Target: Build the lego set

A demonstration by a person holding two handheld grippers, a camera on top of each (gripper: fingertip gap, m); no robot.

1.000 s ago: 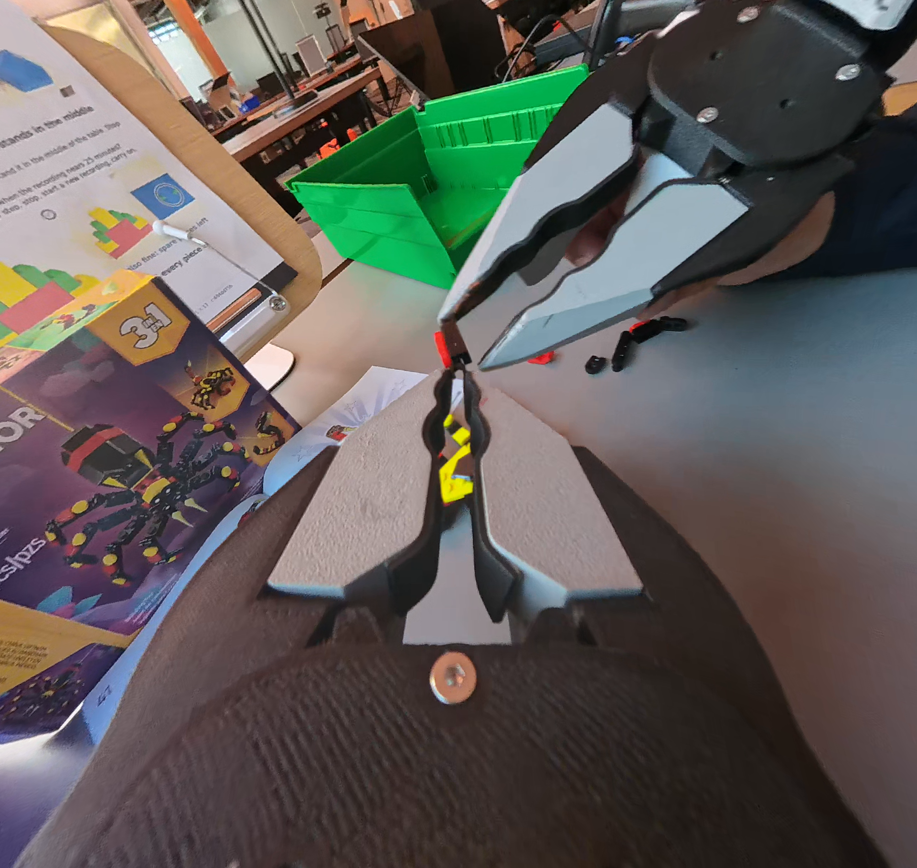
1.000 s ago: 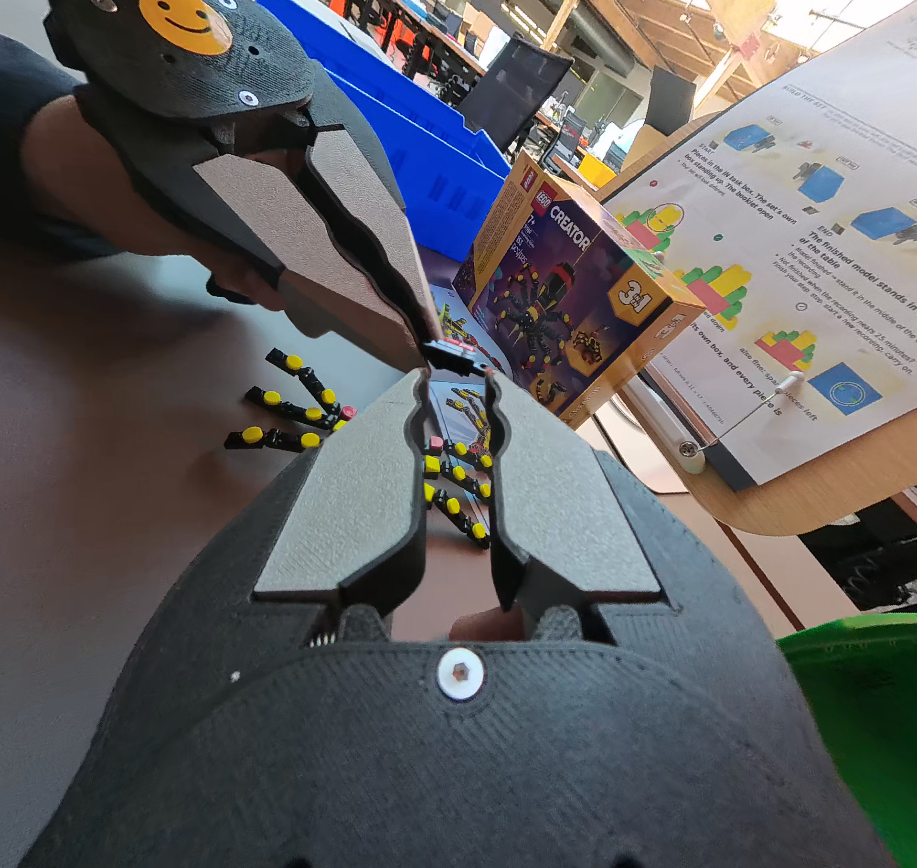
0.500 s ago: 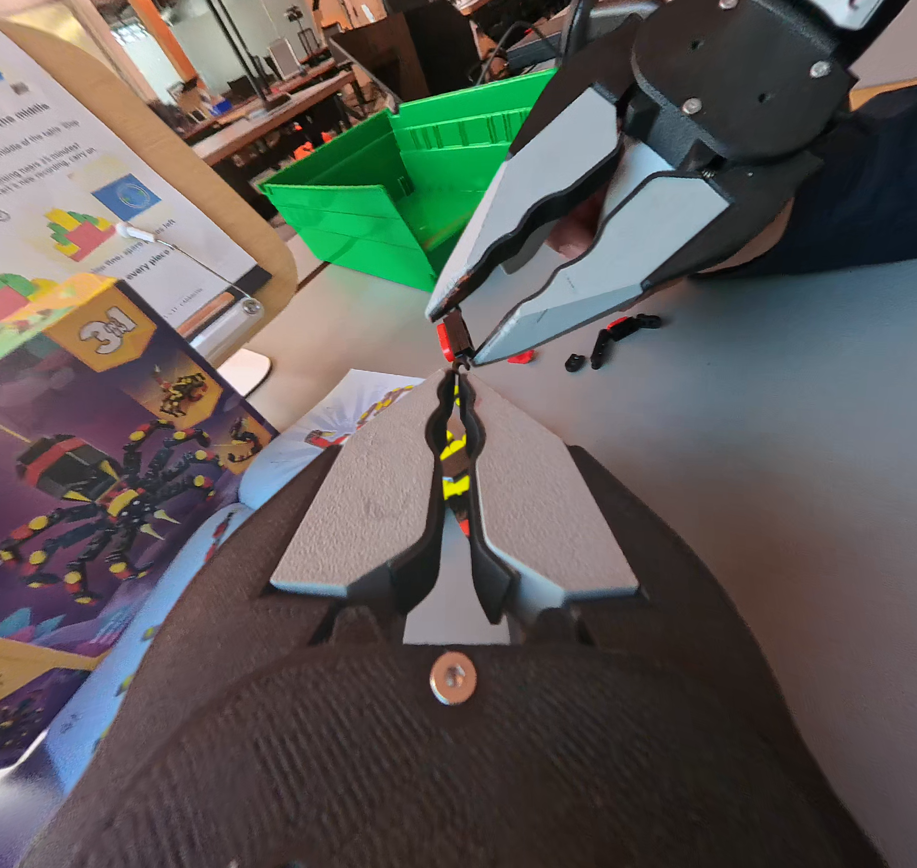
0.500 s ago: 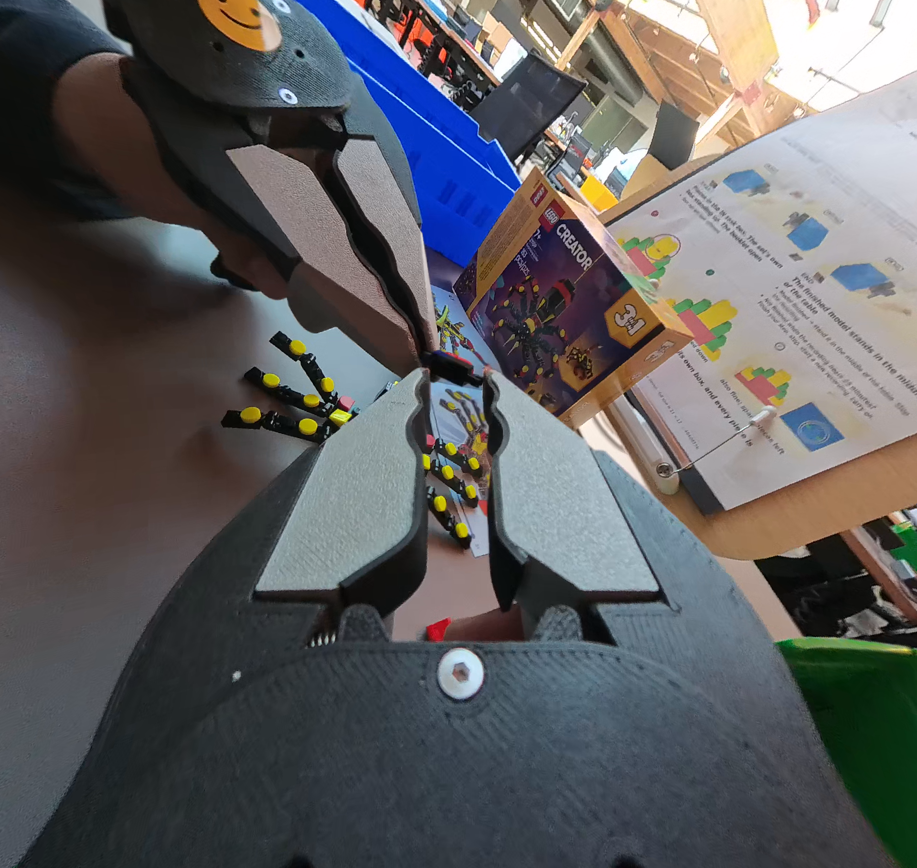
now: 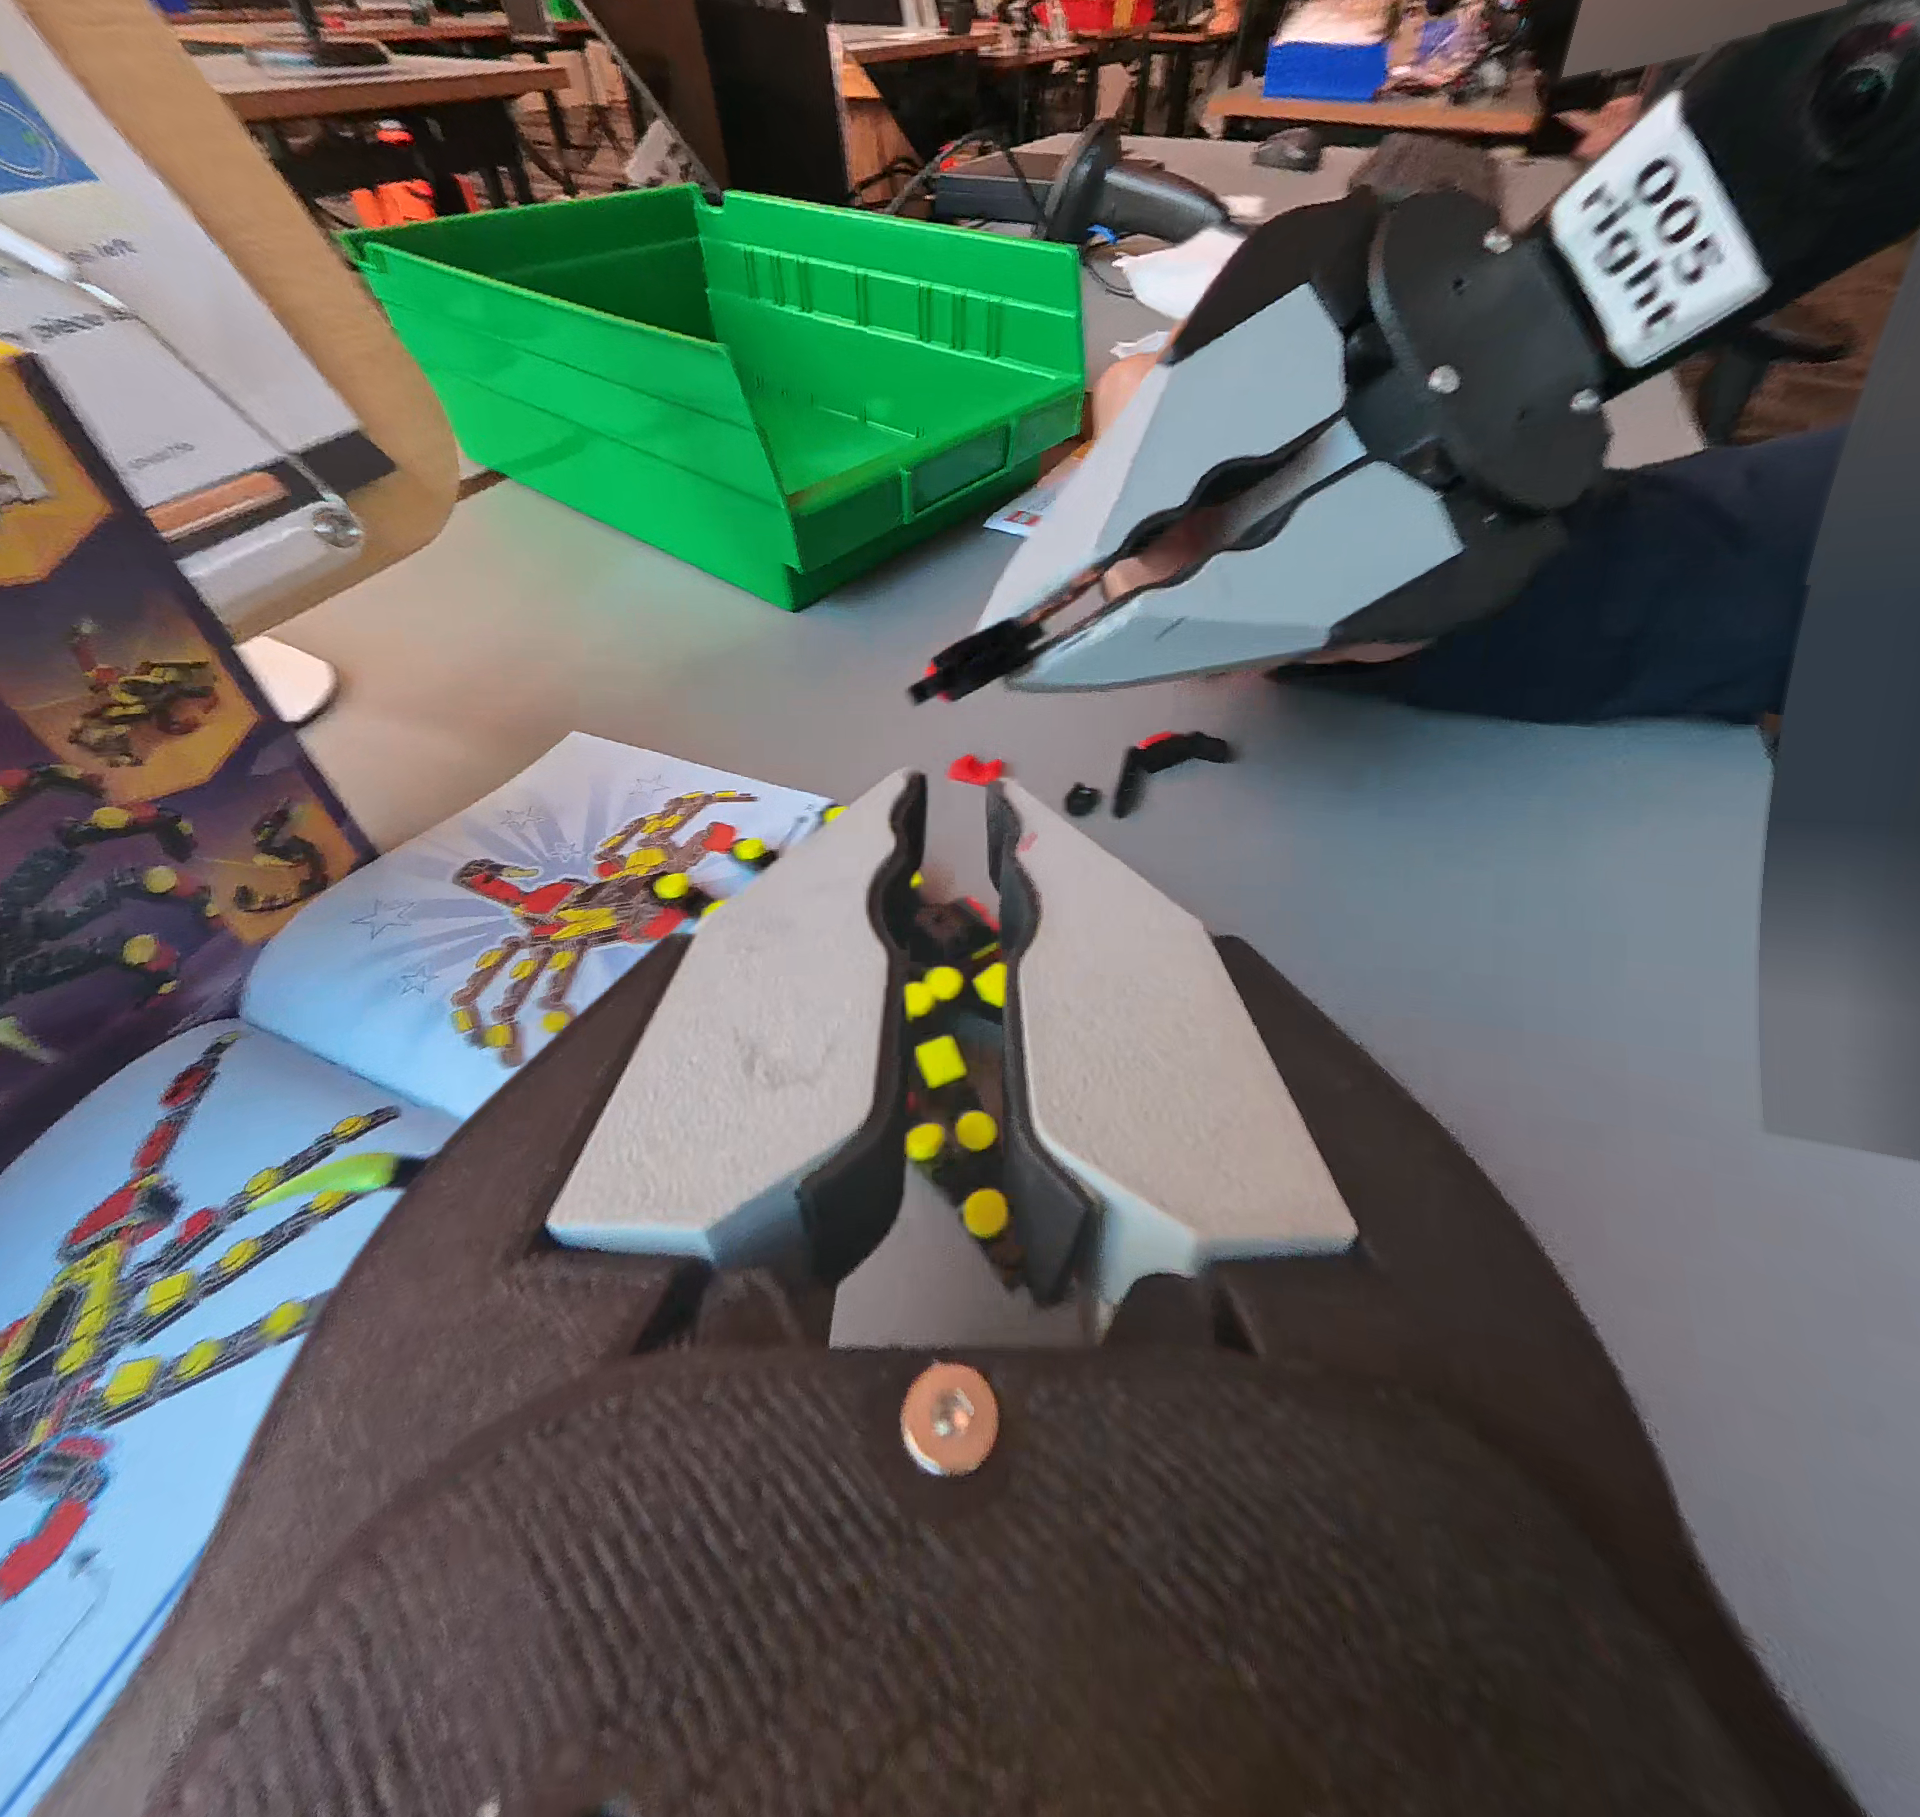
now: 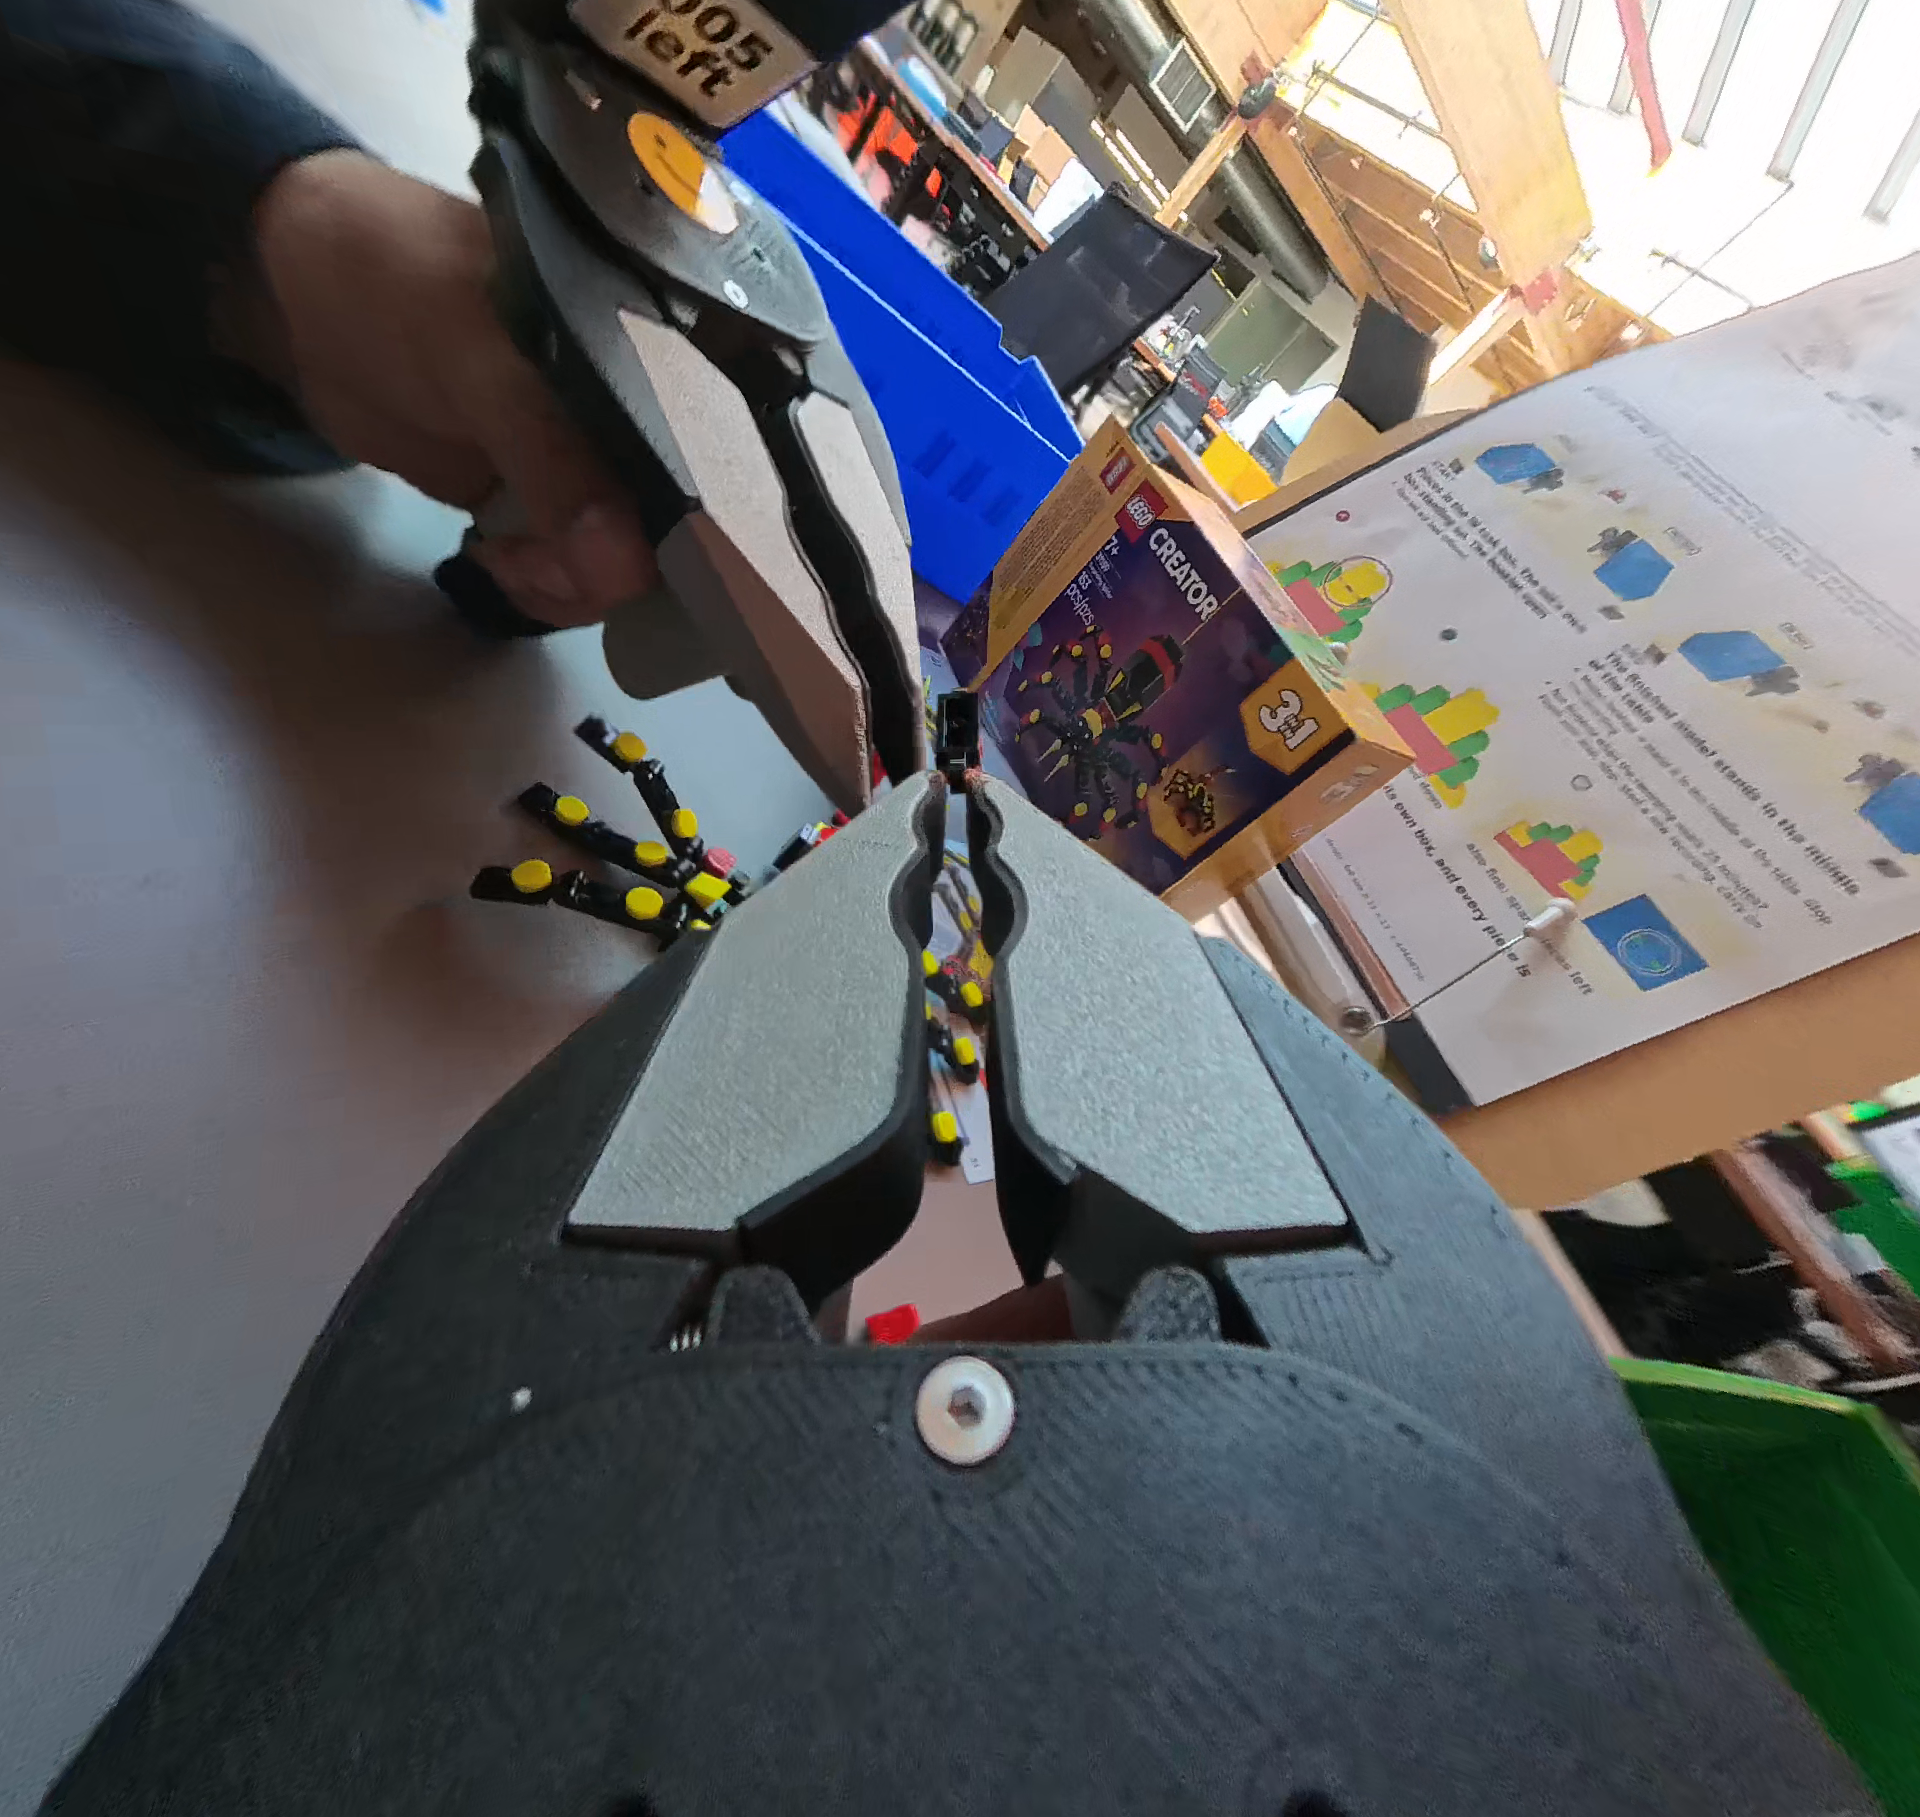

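My right gripper (image 6: 956, 782) is shut on a small black and red lego piece (image 6: 956, 726), which sticks out past its tips. In the left wrist view the right gripper (image 5: 1023, 661) holds this piece (image 5: 971, 671) in the air above the grey table. My left gripper (image 5: 951, 793) is slightly open and empty, just below and in front of that piece. Black leg assemblies with yellow studs (image 6: 623, 853) lie on the table under the left gripper (image 6: 896, 744); they show between its fingers (image 5: 940, 1061).
A small red piece (image 5: 975, 768) and loose black pieces (image 5: 1164, 759) lie ahead on the table. An open instruction booklet (image 5: 499, 894) and the lego box (image 6: 1174, 687) are to the left. A green bin (image 5: 727, 365), a blue bin (image 6: 914, 365) and a printed sheet on a wooden stand (image 6: 1610, 728) are nearby.
The small piece passed from my left gripper to my right. The right gripper shut on it and pulled away; the left gripper opened and dropped lower.
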